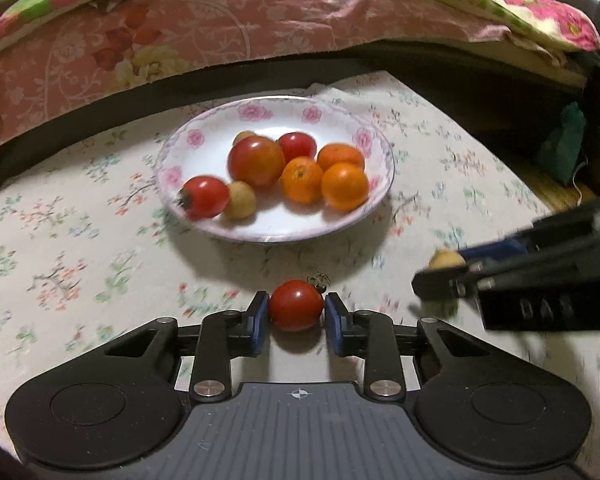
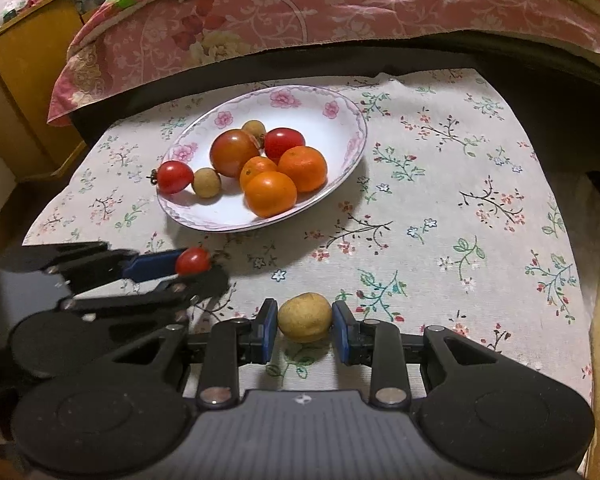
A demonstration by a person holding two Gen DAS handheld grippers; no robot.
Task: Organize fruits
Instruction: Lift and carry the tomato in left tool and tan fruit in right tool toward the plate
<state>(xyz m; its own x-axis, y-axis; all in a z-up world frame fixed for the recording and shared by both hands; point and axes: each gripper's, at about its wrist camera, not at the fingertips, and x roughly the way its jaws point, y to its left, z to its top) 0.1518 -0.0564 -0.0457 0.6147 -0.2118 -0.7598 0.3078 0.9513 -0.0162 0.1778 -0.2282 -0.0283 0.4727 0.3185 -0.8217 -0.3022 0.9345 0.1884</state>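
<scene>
Two fruits held: my left gripper pinches a soft, thin-skinned cherry tomato across its middle; my right gripper clamps a light, firm longan near the plate.

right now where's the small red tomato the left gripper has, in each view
Left wrist view: the small red tomato sits low at centre, between the left gripper's blue pads, near side of the plate.
Right wrist view: the same tomato is at lower left, at the tip of the left gripper reaching in from the left edge.
Shared landmark: the flowered plate of fruit, beyond the tomato in both.
</scene>
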